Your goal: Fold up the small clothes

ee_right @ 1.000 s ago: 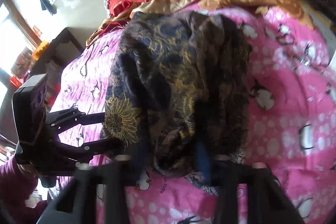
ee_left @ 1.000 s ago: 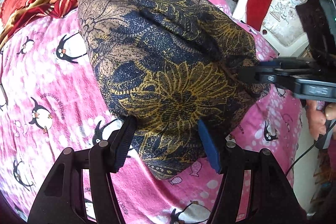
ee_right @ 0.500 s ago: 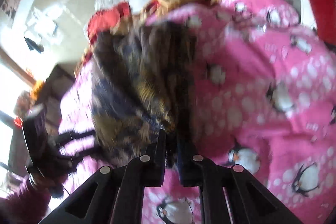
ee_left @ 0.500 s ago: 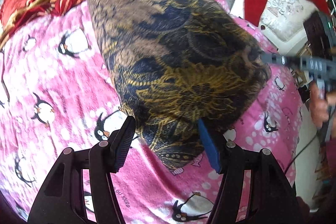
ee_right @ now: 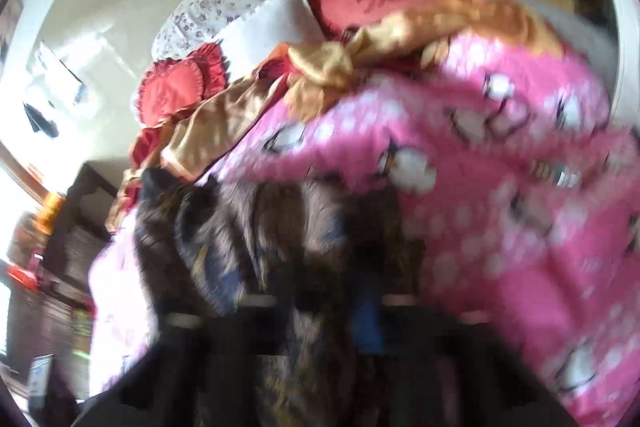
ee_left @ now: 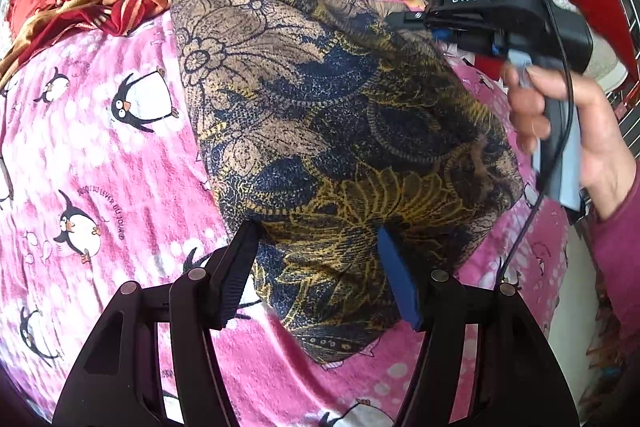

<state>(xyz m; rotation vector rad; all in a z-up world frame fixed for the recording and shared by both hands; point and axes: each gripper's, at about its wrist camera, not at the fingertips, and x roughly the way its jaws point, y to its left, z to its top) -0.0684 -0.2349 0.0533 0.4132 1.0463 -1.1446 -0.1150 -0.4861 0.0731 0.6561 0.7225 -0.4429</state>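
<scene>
While the navy-and-gold floral garment (ee_left: 320, 131) lies on the pink penguin blanket (ee_left: 100, 155), the wide-open left gripper (ee_left: 316, 267) straddles its six o'clock corner unclamped, and the right gripper (ee_left: 404, 17), seemingly pinched at two o'clock, could drag the cloth askew.

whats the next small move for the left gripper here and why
Probably close the left gripper on the near corner of the dark floral cloth. Its fingers stand apart on either side of that corner without pinching it, while the right gripper is at the far edge over the pink penguin blanket. Its grip is too blurred to confirm.
</scene>
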